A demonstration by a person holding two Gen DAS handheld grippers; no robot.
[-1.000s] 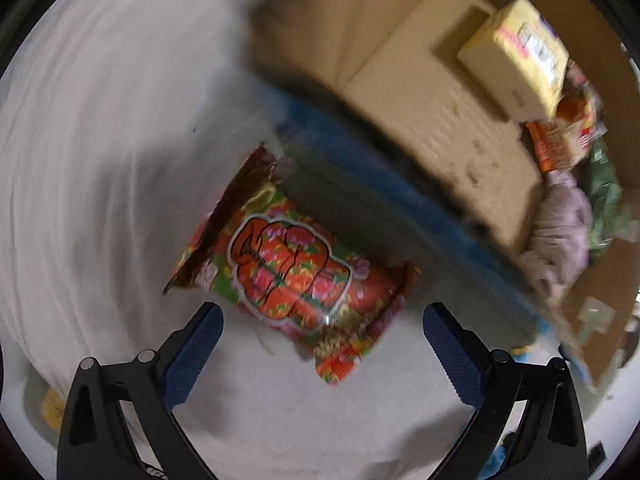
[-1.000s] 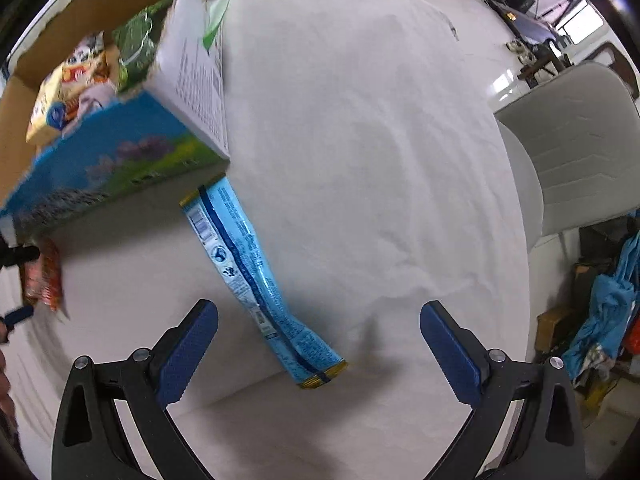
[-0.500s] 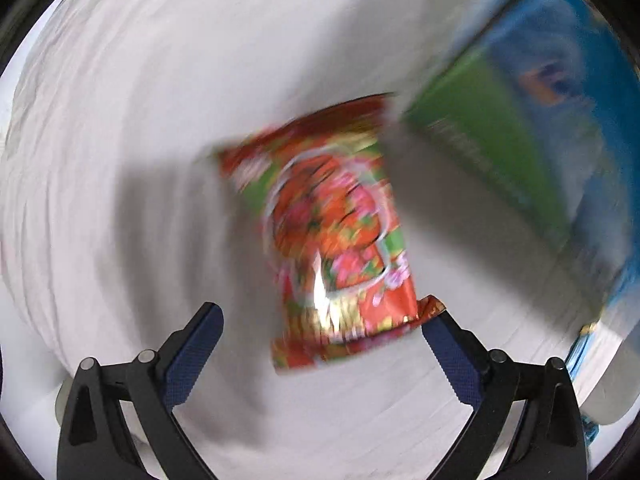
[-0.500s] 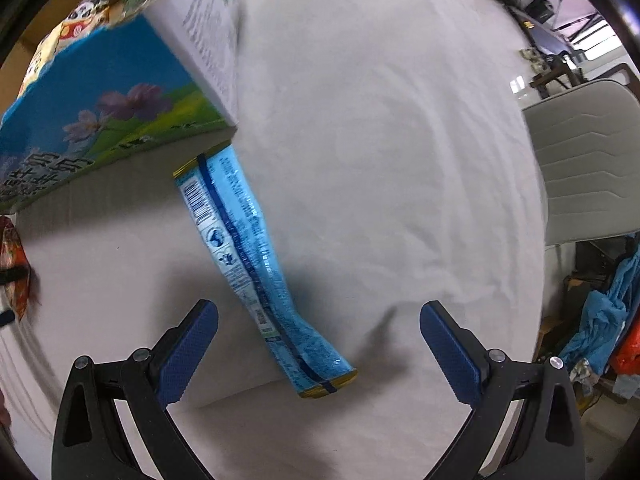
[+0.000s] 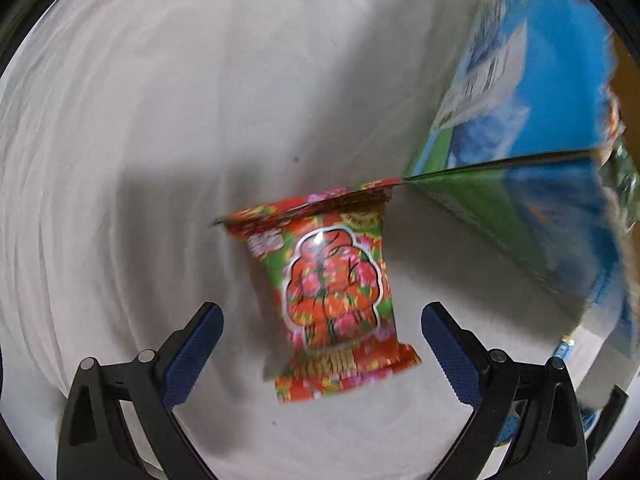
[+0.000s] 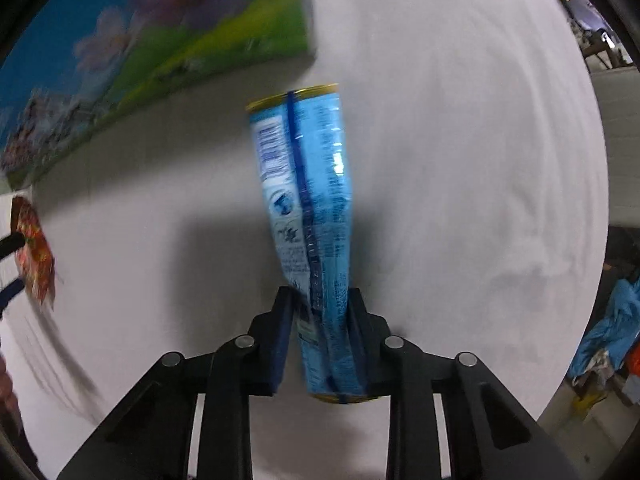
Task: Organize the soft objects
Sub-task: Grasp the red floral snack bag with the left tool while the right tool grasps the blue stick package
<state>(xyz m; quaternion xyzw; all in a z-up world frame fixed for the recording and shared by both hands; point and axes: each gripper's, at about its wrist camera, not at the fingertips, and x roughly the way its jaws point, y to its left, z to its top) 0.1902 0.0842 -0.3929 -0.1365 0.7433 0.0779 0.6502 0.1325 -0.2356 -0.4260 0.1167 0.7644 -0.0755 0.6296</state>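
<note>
A red and green snack packet (image 5: 334, 296) lies on the white cloth beside the blue and green printed box (image 5: 532, 200). My left gripper (image 5: 322, 332) is open, its fingers either side of the packet's near end, not touching it. My right gripper (image 6: 320, 328) is shut on the near end of a long blue packet (image 6: 306, 200), which stretches away toward the box (image 6: 160, 52). The red packet also shows at the left edge of the right wrist view (image 6: 34, 248).
The white cloth (image 5: 160, 120) covers the table. A chair (image 6: 620, 148) and blue clutter (image 6: 616, 320) stand beyond the table's right edge. Snack packets (image 5: 618, 160) show inside the box.
My right gripper moved forward and closed on the blue packet. My left gripper swung around and came closer to the red packet, which now lies lengthwise between its open fingers.
</note>
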